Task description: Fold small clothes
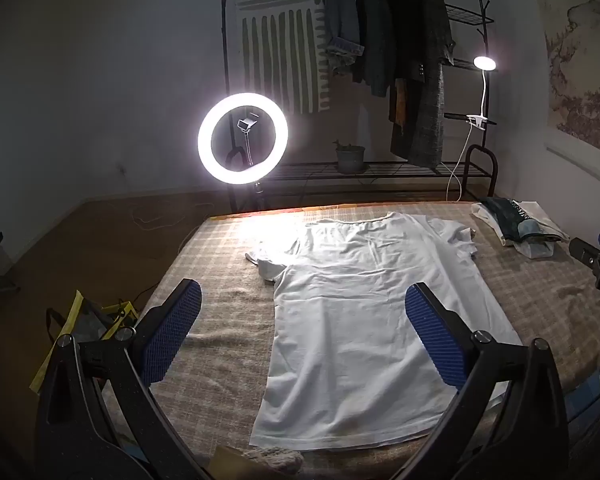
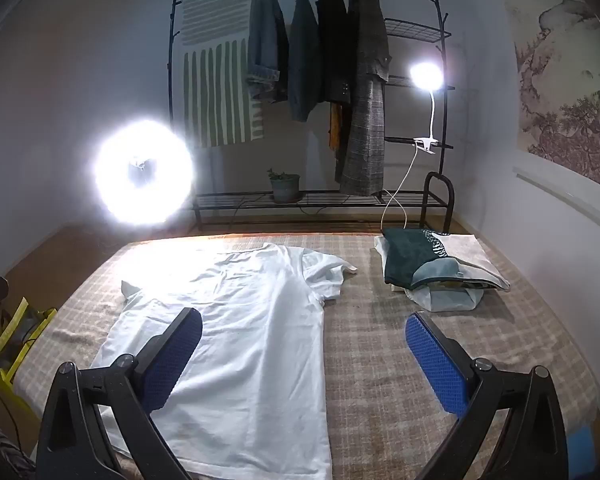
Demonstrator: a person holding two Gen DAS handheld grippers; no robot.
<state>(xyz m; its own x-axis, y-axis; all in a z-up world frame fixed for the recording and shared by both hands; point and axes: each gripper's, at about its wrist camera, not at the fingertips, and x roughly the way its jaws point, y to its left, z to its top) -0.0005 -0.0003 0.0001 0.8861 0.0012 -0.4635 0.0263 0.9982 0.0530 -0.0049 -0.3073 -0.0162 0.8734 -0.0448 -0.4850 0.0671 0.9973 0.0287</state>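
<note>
White t-shirt [image 1: 364, 300] lies spread flat on the bed [image 1: 220, 264], collar toward the far edge, hem toward the near edge, both sleeves out to the sides, a few wrinkles across the chest. Left tongs [image 1: 304, 332] wide open, holding nothing, above the near part of the shirt; one blue pad over the bare checked blanket off the shirt's left side, the other over the shirt's lower right. Right tongs [image 2: 304, 356] also wide open and empty, one pad over the shirt's lower body, the other over bare blanket to its right. Pile of folded clothes [image 2: 432, 268] sits by the far right corner of the bed, apart from the shirt. Ring light [image 1: 243, 139] glows beyond the far left corner. Clip lamp [image 2: 426, 76] is lit on the clothes rack [image 2: 440, 36] behind the bed, coats hanging on it.
</note>
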